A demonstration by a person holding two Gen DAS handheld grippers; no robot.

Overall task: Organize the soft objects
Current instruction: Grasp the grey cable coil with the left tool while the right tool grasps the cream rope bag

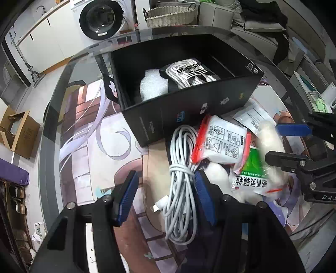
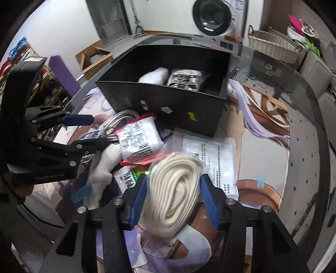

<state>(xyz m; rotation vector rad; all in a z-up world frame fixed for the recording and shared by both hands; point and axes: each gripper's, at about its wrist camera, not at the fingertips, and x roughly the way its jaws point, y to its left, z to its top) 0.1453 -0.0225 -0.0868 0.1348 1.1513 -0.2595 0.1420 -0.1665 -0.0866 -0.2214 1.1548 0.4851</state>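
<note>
A black box [image 1: 189, 109] stands on the printed table mat and holds an Adidas pack [image 1: 193, 71] and a white bubble-wrap bundle [image 1: 154, 86]. In front of it lies a coiled white cable [image 1: 180, 189], between the fingers of my left gripper [image 1: 166, 176]. The cable sits close to the right pad and the left pad is clear of it, so that gripper is open. My right gripper [image 2: 174, 178] is shut on a cream rope bundle [image 2: 174, 193] in a clear bag. A red-edged white packet [image 1: 222, 145] and a green sachet [image 1: 252, 174] lie nearby.
A white plush piece [image 2: 103, 168] and a flat printed bag [image 2: 216, 159] lie in the pile. The round glass table's rim [image 1: 54, 117] curves close on the left. On the floor beyond stand a wicker basket [image 1: 170, 16], a washing machine [image 1: 100, 19] and a cardboard box [image 1: 19, 130].
</note>
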